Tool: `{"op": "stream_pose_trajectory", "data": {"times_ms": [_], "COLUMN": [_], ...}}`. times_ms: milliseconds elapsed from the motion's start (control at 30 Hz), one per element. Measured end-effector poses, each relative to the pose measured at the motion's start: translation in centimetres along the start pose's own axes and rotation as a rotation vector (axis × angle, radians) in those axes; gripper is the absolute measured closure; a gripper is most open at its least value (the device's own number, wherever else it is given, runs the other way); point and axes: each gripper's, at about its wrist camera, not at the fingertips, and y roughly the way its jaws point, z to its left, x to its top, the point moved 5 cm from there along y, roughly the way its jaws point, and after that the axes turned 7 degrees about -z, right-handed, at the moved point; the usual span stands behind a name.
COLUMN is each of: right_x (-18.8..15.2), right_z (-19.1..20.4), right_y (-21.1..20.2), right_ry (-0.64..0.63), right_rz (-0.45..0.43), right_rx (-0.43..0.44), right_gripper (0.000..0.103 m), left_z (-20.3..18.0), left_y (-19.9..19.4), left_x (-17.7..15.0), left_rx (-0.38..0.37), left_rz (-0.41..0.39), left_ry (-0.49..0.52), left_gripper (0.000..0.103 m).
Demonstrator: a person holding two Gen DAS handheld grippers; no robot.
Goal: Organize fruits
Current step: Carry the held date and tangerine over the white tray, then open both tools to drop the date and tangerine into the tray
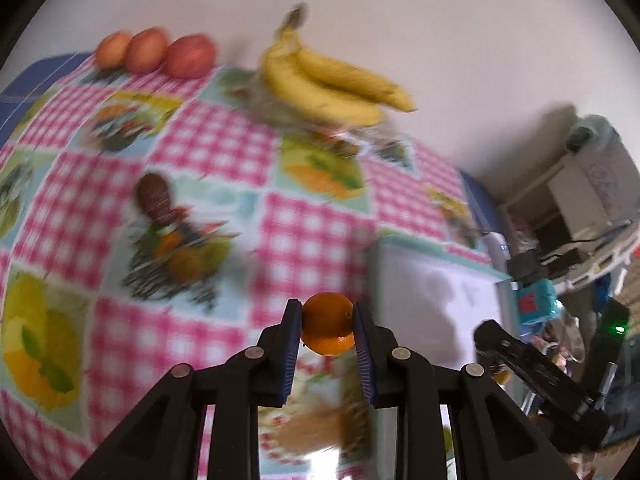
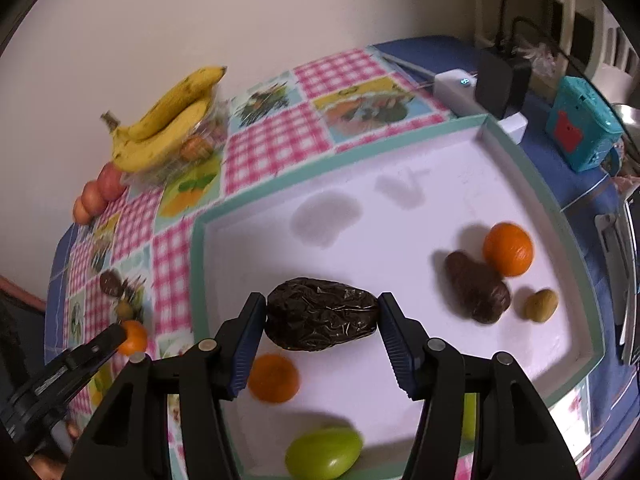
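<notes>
Pinching a small orange (image 1: 328, 330) between its pads, the left gripper (image 1: 327, 332) is carrying it above the cloth (image 1: 224, 152), likely to sort it by kind. Ahead of these jaws, bananas (image 1: 332, 84) and peaches (image 1: 154, 50) are sitting in groups by the wall. The right gripper (image 2: 322, 322) is clamping a date (image 2: 322, 320) endwise over the tray (image 2: 404, 138). Beyond and right of its jaws, another date (image 2: 476, 286), an orange (image 2: 508, 248) and a nut (image 2: 542, 305) are waiting; nearer lie a grape (image 2: 324, 452) and orange (image 2: 274, 378).
</notes>
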Motion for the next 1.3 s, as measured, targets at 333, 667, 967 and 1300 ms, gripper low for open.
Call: {"op": "stream_pose_trajectory", "data": {"times_ms": [333,667,967,1300], "right_x": [2.8,3.1,2.7,1.7], "right_z": [-4.6,-5.9,-5.4,-5.0], "right_y": [0.7,3.3,4.2,1.7], "right_ry": [0.088,0.061,0.030,0.049], "right_rz": [-0.151,-0.126,-0.096,-0.085], "right_rx": [-0.045,-0.082,-0.099,-0.119], "right_gripper": [0.044,0.044,0.044,0.042], "left_z": [-7.4,-7.6,-7.4,-6.3], "left_y": [4.3,8.5,8.2,2.2], "left_x": [-0.5,-2.1,-1.9,-1.0], "left_rx": [-0.063,-0.030,-0.017,-0.016], "left_rz": [0.007,0.068,0.090,0.047], "left_ry": [0.178,0.206,0.197,0.153], "left_gripper": [0.075,0.075,0.074,0.074]}}
